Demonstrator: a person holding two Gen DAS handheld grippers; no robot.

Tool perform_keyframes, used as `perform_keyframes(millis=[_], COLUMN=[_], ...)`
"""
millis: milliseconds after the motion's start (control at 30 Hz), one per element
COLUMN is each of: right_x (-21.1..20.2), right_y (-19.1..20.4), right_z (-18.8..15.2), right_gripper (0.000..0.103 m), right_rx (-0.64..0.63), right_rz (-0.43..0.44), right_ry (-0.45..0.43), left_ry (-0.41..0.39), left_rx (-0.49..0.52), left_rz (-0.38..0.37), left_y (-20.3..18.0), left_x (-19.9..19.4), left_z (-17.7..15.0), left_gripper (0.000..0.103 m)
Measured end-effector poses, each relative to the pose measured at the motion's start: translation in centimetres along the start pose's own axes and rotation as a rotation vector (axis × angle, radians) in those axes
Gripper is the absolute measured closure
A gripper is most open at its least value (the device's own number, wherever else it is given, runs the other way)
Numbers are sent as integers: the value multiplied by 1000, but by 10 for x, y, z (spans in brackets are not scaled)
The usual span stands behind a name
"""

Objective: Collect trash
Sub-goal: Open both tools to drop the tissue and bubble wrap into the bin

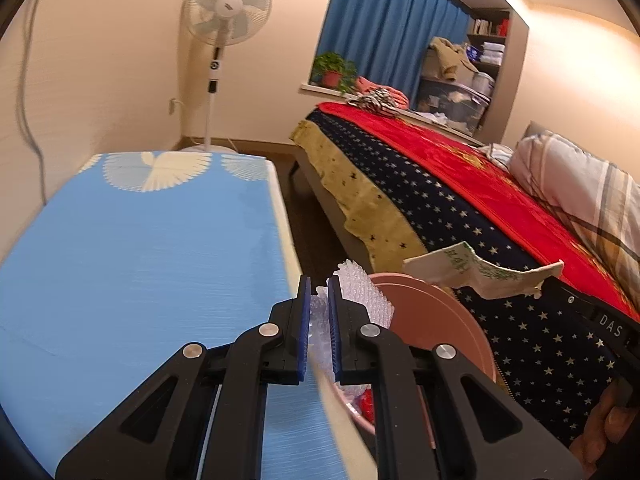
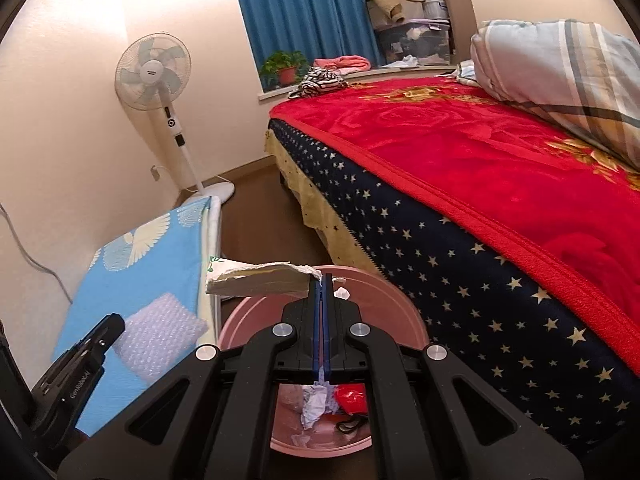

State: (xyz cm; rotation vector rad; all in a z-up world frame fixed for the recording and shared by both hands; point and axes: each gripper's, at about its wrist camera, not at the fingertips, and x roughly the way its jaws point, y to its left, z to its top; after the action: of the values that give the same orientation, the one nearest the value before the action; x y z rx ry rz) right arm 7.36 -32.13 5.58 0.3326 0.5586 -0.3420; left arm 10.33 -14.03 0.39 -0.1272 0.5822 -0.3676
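A pink trash bin [image 2: 384,312] stands on the floor between the blue-topped table and the bed; it also shows in the left wrist view [image 1: 432,320]. It holds crumpled white paper [image 2: 316,404] and a red wrapper [image 2: 352,398]. My left gripper [image 1: 319,284] is shut on a piece of bubble wrap [image 1: 362,292] at the table's right edge, beside the bin's rim; the wrap also shows in the right wrist view [image 2: 160,336]. My right gripper [image 2: 323,280] is shut on a torn piece of cardboard packaging [image 2: 256,282] held above the bin; it also shows in the left wrist view [image 1: 480,272].
The table [image 1: 140,260] has a light blue cloth with white fan prints. A bed [image 2: 480,168] with a red blanket, starry navy skirt and striped pillow [image 2: 560,68] fills the right. A standing fan [image 1: 226,12] is in the far corner. A potted plant [image 1: 332,70] sits on the windowsill.
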Motion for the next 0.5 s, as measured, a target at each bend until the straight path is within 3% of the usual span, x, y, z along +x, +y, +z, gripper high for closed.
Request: perform_keyframes(millis=[133, 200, 233, 267, 300, 333, 500], right_x=[6, 8, 8, 10, 10, 9, 7], right_y=[-3, -8, -10, -14, -16, -17, -7], right_z=[0, 0, 0, 0, 0, -1, -4], right_gripper=[98, 93, 83, 75, 59, 55, 55], right_rx=[0, 12, 22, 39, 51, 61, 33], right_rz=[-29, -61, -70, -79, -82, -84, -61], right_ry=[18, 22, 25, 29, 29, 29, 34], left_ry=[46, 55, 50, 45, 47, 47, 25], left_rx=[24, 52, 56, 54, 50, 47, 35], left_rz=[-64, -66, -64, -65, -64, -62, -38], left_y=[-16, -24, -25, -24, -22, -21, -5], left_x=[16, 21, 20, 19, 19, 18, 1], left_z=[-2, -4, -5, -6, -6, -6, -1], left_gripper=[91, 72, 59, 58, 58, 58, 57])
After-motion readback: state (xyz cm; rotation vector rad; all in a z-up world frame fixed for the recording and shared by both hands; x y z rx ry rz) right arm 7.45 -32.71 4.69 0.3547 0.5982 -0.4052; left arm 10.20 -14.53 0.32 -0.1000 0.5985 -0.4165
